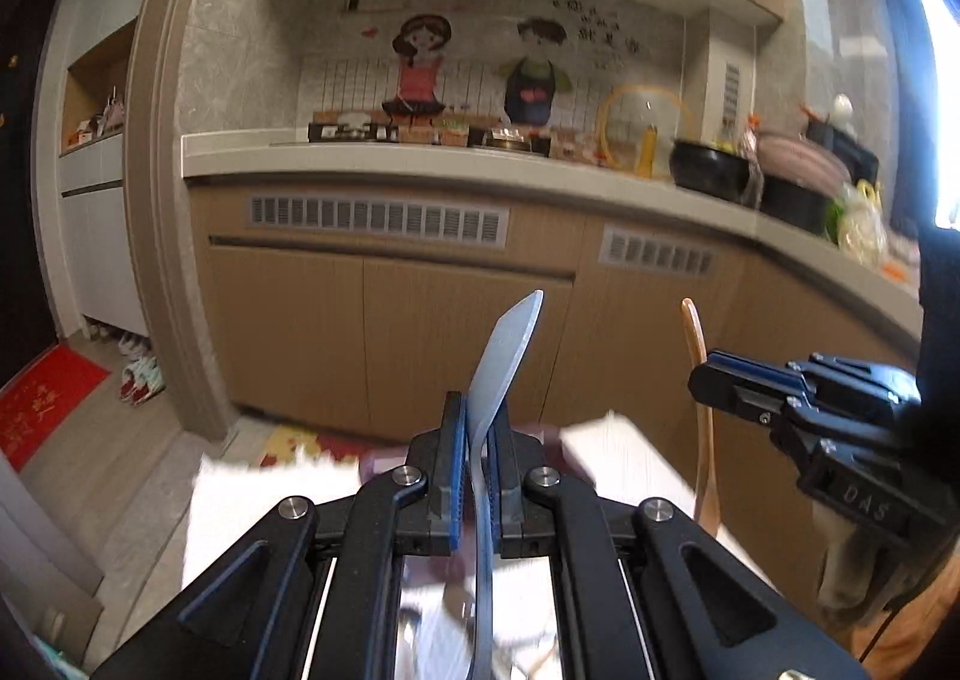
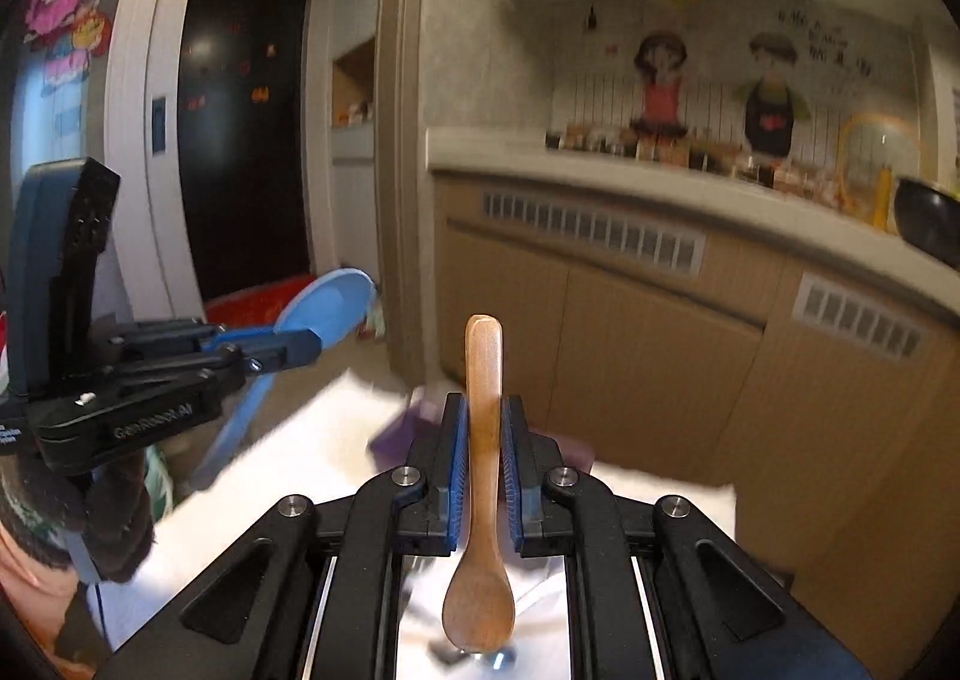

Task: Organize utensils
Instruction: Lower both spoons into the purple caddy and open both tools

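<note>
**Two spoons held aloft, one per gripper**

Surface [image 2: 336,440]: white, below both tools. Left gripper [image 1: 474,470]: jaws clamped on blue spoon [image 1: 504,356], bowl up, likely for carrying clear. Right gripper [image 2: 483,470]: jaws clamped on wooden spoon [image 2: 480,500] mid-handle, bowl hanging toward camera.

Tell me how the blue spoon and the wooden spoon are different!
The blue spoon is blue with a big round bowl; the wooden spoon is brown and smaller. The blue spoon's bowl sticks out past the left tongs, while the wooden spoon's bowl hangs back behind the right tongs, handle forward. Both are pinched tight and held up off the white table.
</note>
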